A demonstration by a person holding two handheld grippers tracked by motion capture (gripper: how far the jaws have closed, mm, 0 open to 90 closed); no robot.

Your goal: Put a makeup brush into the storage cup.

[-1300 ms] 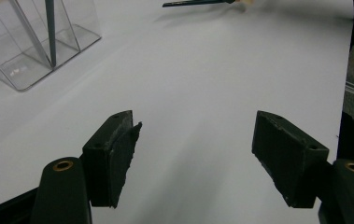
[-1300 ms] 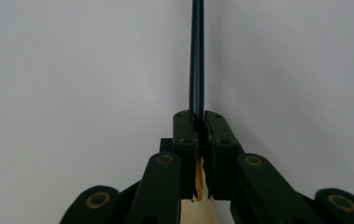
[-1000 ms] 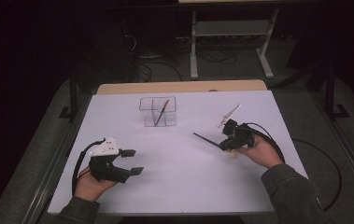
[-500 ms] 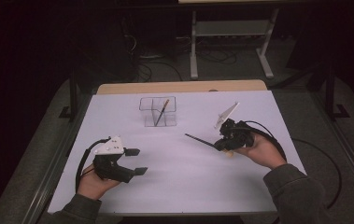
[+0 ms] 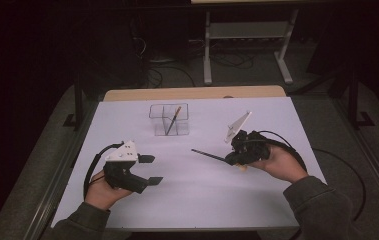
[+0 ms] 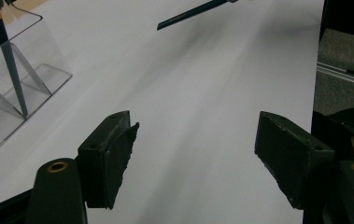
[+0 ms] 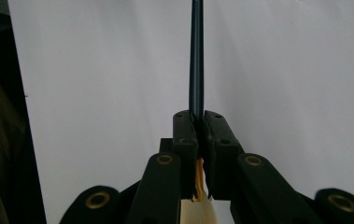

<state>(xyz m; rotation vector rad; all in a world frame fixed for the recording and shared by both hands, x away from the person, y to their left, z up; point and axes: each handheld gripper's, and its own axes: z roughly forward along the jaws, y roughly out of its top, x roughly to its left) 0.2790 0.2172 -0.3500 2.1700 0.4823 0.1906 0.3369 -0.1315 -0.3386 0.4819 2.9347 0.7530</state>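
My right gripper (image 5: 230, 160) is shut on a dark teal pencil (image 5: 208, 155), which juts out to the left, just above the white sheet. In the right gripper view the pencil (image 7: 196, 56) runs straight ahead from the closed jaws of the right gripper (image 7: 199, 123). A clear plastic holder (image 5: 158, 128) stands at the back centre with another pencil (image 5: 173, 120) leaning in it. My left gripper (image 5: 151, 170) is open at the front left, with nothing between its jaws. The left gripper (image 6: 195, 158) has the holder (image 6: 39, 77) at its left and the held pencil (image 6: 188, 13) far ahead.
A white sheet (image 5: 197, 200) covers the table, and a strip of wood (image 5: 192, 93) shows at its far edge. Behind the table stand a metal rack's legs (image 5: 208, 55) and cables on the dark floor. Black cables trail from both grippers.
My right gripper has lifted and shifted left with the pencil, so the pencil's tip sits farther left. The left gripper has risen slightly and moved a little toward the centre.
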